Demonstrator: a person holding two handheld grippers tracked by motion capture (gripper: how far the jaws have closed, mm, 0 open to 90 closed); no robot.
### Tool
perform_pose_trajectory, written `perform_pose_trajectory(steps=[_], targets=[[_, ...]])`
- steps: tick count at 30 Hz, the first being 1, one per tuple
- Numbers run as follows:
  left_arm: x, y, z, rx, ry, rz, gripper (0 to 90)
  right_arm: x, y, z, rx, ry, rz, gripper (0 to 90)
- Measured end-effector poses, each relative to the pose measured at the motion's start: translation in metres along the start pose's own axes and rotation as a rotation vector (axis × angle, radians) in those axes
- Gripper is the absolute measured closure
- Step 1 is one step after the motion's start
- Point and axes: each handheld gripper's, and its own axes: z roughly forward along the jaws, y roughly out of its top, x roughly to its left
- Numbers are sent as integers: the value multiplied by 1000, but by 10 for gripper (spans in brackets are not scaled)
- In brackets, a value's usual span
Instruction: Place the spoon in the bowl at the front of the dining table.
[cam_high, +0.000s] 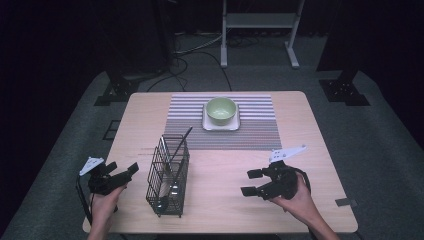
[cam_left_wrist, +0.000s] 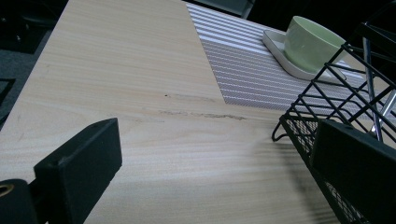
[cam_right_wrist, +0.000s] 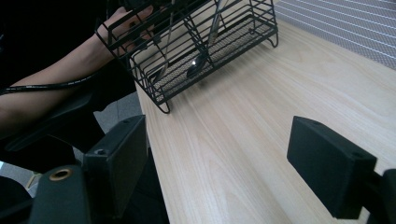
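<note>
Both sets of jaws are spread wide, holding nothing. I'd steady the wire caddy (cam_high: 168, 175) with the left gripper (cam_high: 121, 171) at its 9 o'clock, then bring the right gripper (cam_high: 252, 182) in for a utensil handle (cam_high: 181, 142).

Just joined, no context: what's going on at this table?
A person holds a gripper in each hand, both open and empty. The left gripper sits beside a black wire caddy with utensils in it; the right gripper hovers on its other side. A green bowl rests untouched on the striped placemat.
</note>
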Motion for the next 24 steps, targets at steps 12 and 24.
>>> perform_pose_trajectory(steps=[12,24], targets=[[0,0,0,-1,2,-2,10,7,14,8,16,34,-6,191],[1,1,-1,-5,3,-5,10,14,27,14,24,64,-10,191]])
